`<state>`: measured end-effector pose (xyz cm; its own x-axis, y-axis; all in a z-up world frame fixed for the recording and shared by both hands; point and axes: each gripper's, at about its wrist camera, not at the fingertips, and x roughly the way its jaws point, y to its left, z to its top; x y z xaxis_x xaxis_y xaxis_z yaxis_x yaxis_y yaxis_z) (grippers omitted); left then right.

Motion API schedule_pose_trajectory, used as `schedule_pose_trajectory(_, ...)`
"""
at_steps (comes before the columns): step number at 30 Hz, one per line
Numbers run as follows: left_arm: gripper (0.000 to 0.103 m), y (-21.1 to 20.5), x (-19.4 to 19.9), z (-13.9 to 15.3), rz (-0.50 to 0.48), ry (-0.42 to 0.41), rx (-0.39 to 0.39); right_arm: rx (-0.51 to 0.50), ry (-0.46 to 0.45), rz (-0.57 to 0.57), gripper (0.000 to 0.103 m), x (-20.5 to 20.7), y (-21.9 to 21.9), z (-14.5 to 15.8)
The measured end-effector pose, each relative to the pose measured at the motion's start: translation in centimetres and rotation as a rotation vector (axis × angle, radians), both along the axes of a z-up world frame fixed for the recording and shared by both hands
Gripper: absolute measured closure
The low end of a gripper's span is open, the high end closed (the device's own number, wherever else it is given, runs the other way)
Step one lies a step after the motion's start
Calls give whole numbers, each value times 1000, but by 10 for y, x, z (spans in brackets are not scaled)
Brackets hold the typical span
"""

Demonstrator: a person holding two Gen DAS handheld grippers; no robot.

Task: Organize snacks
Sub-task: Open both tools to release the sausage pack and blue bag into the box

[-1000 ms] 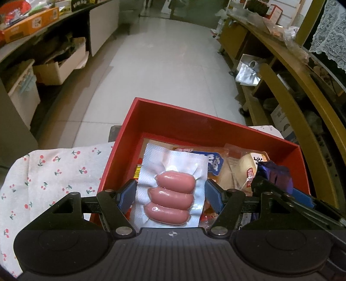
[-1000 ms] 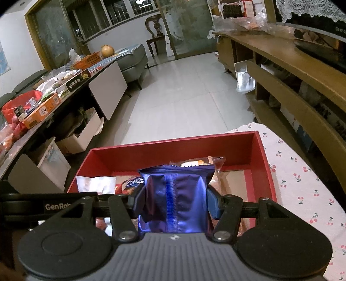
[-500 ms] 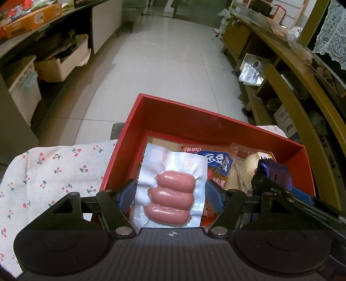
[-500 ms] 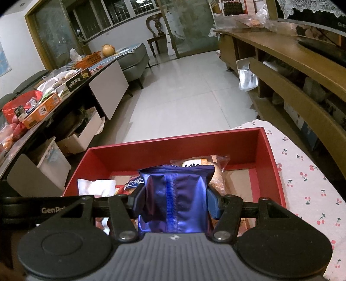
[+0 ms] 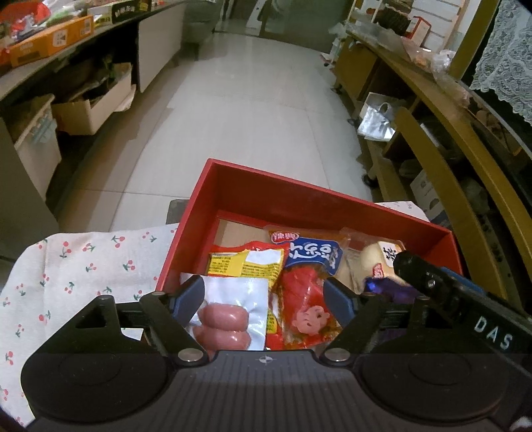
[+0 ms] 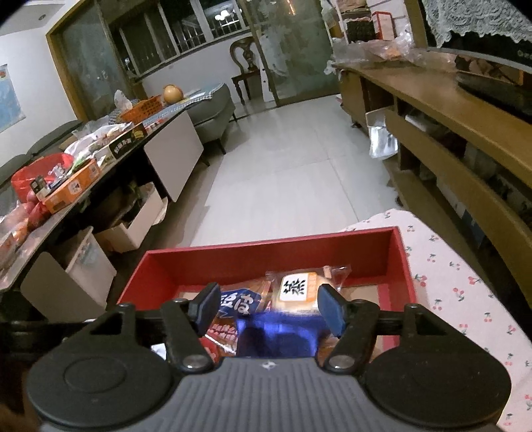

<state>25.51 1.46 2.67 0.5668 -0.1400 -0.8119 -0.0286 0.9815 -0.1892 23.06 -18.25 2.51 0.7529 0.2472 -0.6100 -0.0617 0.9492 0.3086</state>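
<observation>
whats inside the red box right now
In the red box: a sausage pack, a yellow packet, a red snack bag, a blue-labelled bag, a wrapped bun and a purple packet. Anything beneath them is covered.

Dim, warm indoor light, with pale sheen on the floor tiles [image 5: 252,99] and ceiling lamps mirrored in the window [image 6: 222,15]. Fisheye bending curves the shelves [image 5: 465,139] and darkens corners. The blue packet [image 6: 282,332] is blurred; elsewhere focus holds.

A cherry-print cloth [image 5: 83,266] covers the table, bearing the red box [image 5: 299,199].
</observation>
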Motion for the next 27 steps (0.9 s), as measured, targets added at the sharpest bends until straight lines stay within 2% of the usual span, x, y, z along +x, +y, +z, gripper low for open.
schedule_pose_trajectory(16,19,-12,-36,11,-46,-9,-36,-21,-10,-6,25,-39,-7,28)
schedule_pose_trajectory(27,19,-26,-60,16,-92,-32,14,-14,1,-24,25,-66,-16,29)
